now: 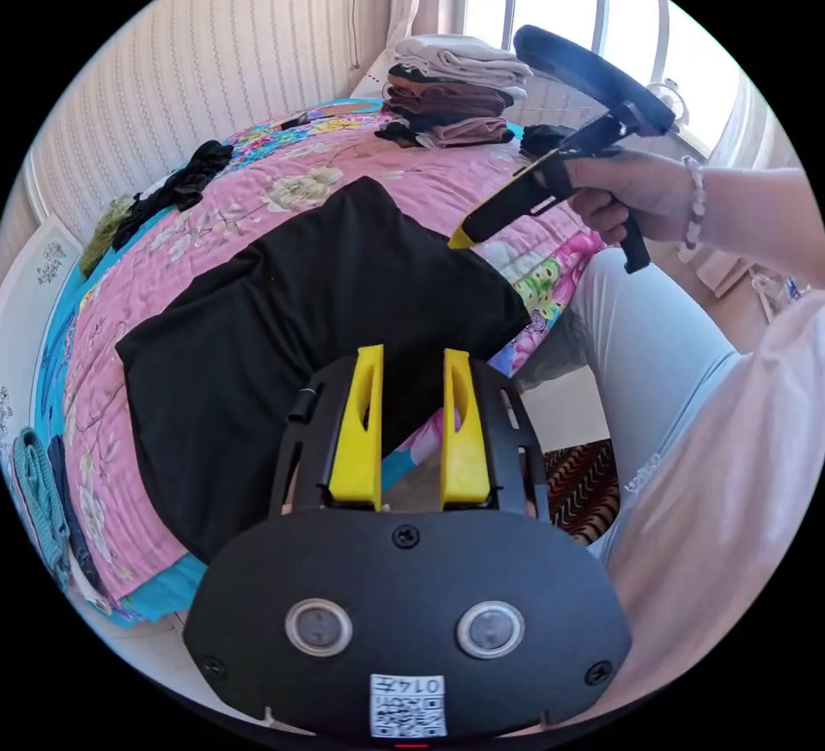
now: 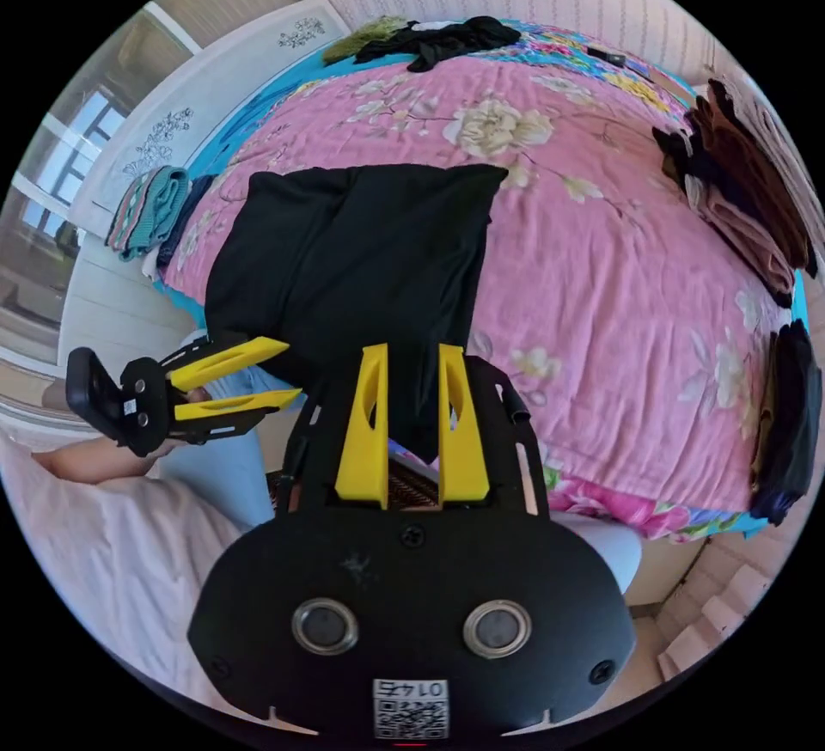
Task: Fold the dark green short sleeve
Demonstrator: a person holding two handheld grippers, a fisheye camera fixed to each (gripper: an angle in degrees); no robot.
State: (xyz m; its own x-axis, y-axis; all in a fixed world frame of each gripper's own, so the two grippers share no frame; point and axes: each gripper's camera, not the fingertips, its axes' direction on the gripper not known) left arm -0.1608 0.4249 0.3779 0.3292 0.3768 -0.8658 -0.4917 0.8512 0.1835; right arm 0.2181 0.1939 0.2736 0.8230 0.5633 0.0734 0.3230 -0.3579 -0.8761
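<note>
Looks mostly folded already: the dark green short sleeve [image 2: 361, 261] sits as a neat-ish rectangle mid-frame on the pink bedspread [image 2: 601, 253], left gripper [image 1: 411, 424] and right gripper [image 2: 411, 433] both released, maybe one last fold left.

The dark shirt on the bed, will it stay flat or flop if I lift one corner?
Probably flop: the dark shirt drapes limply over the bed edge. It looks thin and light. On the quilted cover it would likely drag rather than slide.
</note>
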